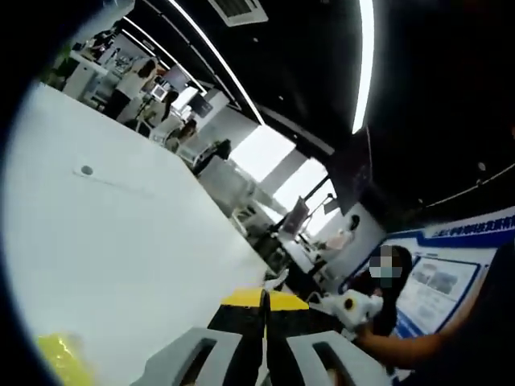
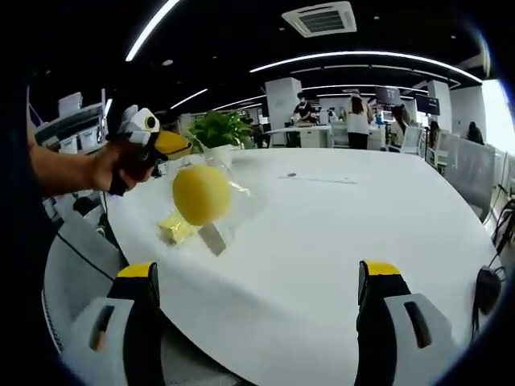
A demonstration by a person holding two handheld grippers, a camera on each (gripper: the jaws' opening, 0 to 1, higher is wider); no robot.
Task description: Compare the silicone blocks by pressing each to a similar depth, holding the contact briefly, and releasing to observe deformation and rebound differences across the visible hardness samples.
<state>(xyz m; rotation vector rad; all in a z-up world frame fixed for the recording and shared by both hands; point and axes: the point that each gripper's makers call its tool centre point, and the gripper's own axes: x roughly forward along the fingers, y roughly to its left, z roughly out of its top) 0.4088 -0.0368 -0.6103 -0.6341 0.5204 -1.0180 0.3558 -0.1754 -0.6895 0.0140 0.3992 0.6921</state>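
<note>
Right gripper view: jaws apart before smooth yellow ball [image 2: 200,193] on glossy white table [image 2: 338,241]; left jaws together.

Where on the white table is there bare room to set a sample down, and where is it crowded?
The white table is bare from the right gripper out to the far edge and right side. It is crowded at the left: the left gripper, a yellow round piece in clear wrap and a yellow block.

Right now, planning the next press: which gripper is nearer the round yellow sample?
Left. The left gripper is right beside the round yellow sample; the right gripper is farther back, open.
</note>
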